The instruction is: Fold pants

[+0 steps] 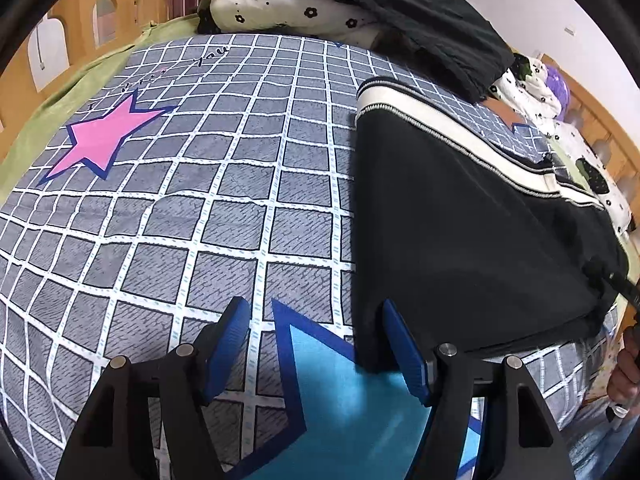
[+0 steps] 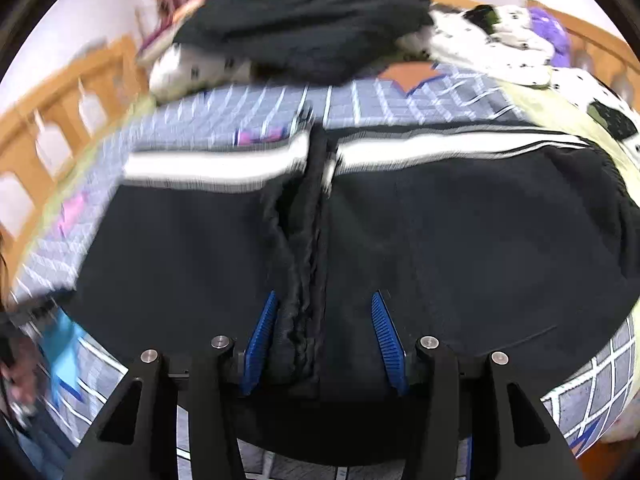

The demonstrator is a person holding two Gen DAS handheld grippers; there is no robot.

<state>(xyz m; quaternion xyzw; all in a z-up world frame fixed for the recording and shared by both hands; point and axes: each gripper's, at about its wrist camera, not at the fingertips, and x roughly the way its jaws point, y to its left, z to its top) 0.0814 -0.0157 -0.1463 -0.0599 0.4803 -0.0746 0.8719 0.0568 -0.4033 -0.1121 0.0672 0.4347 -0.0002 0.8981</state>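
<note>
Your left gripper (image 1: 316, 344) hangs low over the grey checked bedsheet (image 1: 192, 216) with its blue pads (image 1: 230, 336) spread apart, nothing between them but a light-blue star print (image 1: 340, 404), and the right-hand pad sits just at the near corner of the black pants (image 1: 460, 248). The pants lie flat on the right side of the sheet, their white side stripe (image 1: 448, 128) along the far edge. A pink star (image 1: 102, 140) shows at left; beyond, another black garment (image 1: 420, 20) drapes over flower-print bedding (image 1: 288, 4).
</note>
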